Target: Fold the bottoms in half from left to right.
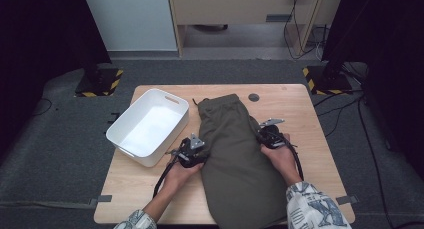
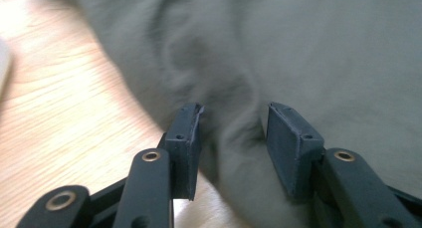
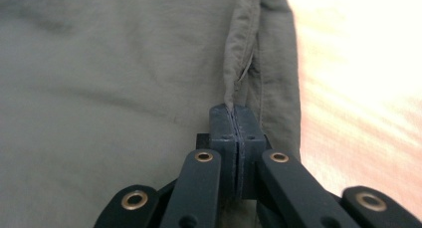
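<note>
On the table [image 1: 300, 109], no labels readable; right gripper [image 3: 237, 113] clamped on the trousers' [image 1: 235, 154] edge fold, left gripper [image 2: 234, 133] loose around a ridge, white bin [image 1: 127, 139] beside.

White bin [image 1: 148, 125] beside left gripper [image 1: 192, 150]

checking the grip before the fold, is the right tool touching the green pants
Touching. In the right gripper view the right tool has its jaws shut on a raised fold of the pants, pinched between the pads.
</note>
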{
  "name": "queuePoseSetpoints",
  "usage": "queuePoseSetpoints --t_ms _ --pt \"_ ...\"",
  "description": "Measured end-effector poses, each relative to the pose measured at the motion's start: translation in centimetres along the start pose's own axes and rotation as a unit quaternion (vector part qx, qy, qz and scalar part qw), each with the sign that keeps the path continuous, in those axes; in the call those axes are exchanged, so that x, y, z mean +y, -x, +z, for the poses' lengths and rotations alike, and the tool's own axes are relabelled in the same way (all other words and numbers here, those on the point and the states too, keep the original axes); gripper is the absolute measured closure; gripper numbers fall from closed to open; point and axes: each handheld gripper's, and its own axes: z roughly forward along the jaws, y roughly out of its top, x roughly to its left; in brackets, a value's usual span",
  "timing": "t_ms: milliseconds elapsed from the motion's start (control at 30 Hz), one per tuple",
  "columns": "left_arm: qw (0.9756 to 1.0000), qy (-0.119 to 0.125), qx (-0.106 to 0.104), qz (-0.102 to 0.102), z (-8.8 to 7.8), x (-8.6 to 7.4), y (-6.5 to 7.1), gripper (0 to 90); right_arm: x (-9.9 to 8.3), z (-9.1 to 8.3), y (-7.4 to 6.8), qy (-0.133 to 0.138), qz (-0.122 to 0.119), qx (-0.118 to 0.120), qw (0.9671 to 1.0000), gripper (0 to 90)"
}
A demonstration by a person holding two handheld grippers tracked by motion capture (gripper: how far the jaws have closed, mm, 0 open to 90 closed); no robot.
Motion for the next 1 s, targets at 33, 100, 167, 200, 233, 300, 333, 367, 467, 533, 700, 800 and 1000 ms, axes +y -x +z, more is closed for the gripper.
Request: queuePoseSetpoints --t_ms 33,100,167,200,233,300,333,367,467,533,700,800,1000 --pt "1.0 0.0 -0.002 -0.002 0.0 0.0 -0.1 56.6 -0.3 -0.4 0.0 -0.004 0.005 0.006 1.0 89.2" --pt "1.0 0.001 -0.003 -0.007 0.1 0.0 -0.3 56.6 -1.0 -1.2 0.2 -0.003 0.012 0.017 0.9998 89.1" --pt "1.0 0.002 -0.008 -0.004 0.2 0.1 -0.2 57.7 -1.8 -1.9 0.3 -0.004 0.019 0.03 0.9994 88.9" --pt "0.9999 0.002 -0.01 -0.002 0.2 0.1 -0.1 58.6 -2.2 -2.3 0.3 -0.004 0.023 0.035 0.9991 88.8" --pt "0.9999 -0.001 -0.013 0.002 0.1 0.1 0.0 59.1 -2.6 -2.7 0.3 -0.003 0.027 0.04 0.9988 88.7" --pt "0.9997 -0.006 -0.023 0.008 -0.1 0.1 0.4 60.7 -3.5 -3.5 0.2 -0.005 0.029 0.05 0.9983 88.6" --pt "0.9995 -0.008 -0.027 0.013 -0.3 0.0 0.7 60.8 -3.9 -3.8 0.2 -0.008 0.032 0.056 0.9979 88.3" --pt "0.9993 -0.011 -0.031 0.016 -0.4 0.0 0.9 60.8 -4.4 -4.1 0.1 -0.009 0.033 0.059 0.9976 87.4" --pt "0.9991 -0.015 -0.036 0.015 -0.6 0.4 1.2 53.8 -5.0 -5.0 0.1 -0.002 0.027 0.064 0.9976 74.0" --pt "0.9994 -0.001 -0.032 0.009 -0.7 1.1 1.3 47.0 -4.5 -5.5 0.4 0.021 0.02 0.065 0.9975 64.1" --pt "0.9991 0.026 -0.029 -0.014 -0.1 3.7 0.9 35.4 -1.4 -5.3 1.5 0.049 0.027 0.063 0.9964 46.0" --pt "0.9988 0.035 -0.022 -0.026 0.8 5.1 0.4 33.7 0.5 -4.3 2.2 0.06 0.034 0.062 0.9957 40.0" --pt "0.998 0.042 -0.006 -0.046 2.7 7.1 -1.1 33.5 2.8 -1.6 3.3 0.057 0.054 0.05 0.9957 31.0"
